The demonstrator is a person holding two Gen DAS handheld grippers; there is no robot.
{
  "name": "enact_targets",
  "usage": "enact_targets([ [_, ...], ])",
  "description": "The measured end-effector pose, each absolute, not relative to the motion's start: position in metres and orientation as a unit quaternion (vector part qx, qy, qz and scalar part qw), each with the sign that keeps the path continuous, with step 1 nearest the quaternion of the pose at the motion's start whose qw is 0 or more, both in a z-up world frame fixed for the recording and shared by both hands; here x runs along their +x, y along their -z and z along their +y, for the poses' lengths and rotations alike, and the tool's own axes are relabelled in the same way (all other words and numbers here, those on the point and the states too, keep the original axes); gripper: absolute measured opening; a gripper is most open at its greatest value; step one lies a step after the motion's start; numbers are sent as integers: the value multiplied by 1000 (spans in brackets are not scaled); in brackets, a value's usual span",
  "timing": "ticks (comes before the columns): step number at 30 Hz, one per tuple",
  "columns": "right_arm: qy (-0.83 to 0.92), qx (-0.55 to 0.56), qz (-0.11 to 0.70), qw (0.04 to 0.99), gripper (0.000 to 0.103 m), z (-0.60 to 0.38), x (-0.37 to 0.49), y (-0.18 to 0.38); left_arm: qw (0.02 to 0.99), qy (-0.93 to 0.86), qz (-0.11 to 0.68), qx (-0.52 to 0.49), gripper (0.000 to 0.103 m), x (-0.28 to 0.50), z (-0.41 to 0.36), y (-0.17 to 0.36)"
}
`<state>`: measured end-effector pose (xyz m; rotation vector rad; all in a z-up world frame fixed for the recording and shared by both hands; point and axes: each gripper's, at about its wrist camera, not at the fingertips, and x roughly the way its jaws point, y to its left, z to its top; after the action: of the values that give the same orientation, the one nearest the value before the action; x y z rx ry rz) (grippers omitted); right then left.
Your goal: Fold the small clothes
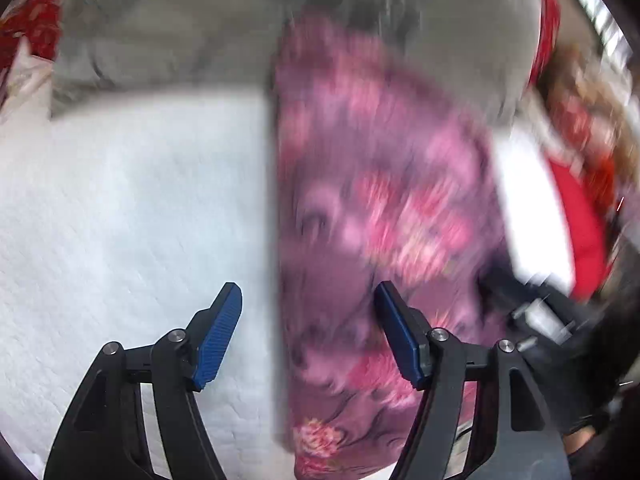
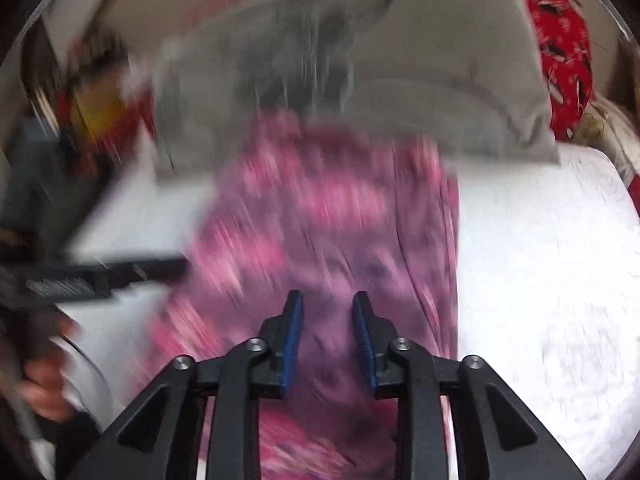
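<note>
Hovering wide open, the left gripper [image 1: 308, 332] straddles the garment's [image 1: 380, 208] left edge on the white cover [image 1: 120, 200]; the right gripper [image 2: 326, 336], narrowly open and empty, hangs over its middle. Best pinch both near corners evenly.

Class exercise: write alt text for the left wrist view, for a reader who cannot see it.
A blurred pink and purple floral garment lies lengthwise on a white textured sheet, with the open left gripper poised over its left edge. A grey cloth lies beyond.
</note>
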<state>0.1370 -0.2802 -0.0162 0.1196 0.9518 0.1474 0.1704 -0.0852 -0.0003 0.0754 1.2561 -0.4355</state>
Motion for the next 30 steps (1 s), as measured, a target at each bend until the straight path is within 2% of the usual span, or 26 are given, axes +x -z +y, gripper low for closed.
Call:
enact_targets([
  [3,-61,64,448,889,29,-288,123,9,787,206,581,7,70,162,-72,-11],
  [5,-40,99,431,896,34,-299,110,-2,796,203,570,15,70,154,-65,-18],
  [7,-30,102,439,892,33,-308,98,6,798,194,570,39,71,147,-70,-8],
  [9,-25,87,481,872,36,-312,93,29,778,195,595,42,72,145,-65,2],
  [12,-12,80,463,882,38,-310,86,17,783,202,588,15,72,141,-59,-7],
  [15,-31,109,425,898,39,-311,73,4,787,197,584,42,72,133,-57,-1],
  [17,-29,97,452,886,40,-307,74,20,777,194,597,51,72,135,-53,7],
  [19,-22,72,490,868,44,-311,73,37,773,206,599,25,72,140,-47,0],
  [24,-15,155,444,883,45,-338,88,7,783,229,577,-28,72,184,-48,-26],
  [26,-12,194,427,883,54,-351,105,0,772,231,589,-49,72,207,-52,-22],
  [30,-14,225,436,871,54,-361,146,13,734,239,627,-103,72,232,-62,2],
])
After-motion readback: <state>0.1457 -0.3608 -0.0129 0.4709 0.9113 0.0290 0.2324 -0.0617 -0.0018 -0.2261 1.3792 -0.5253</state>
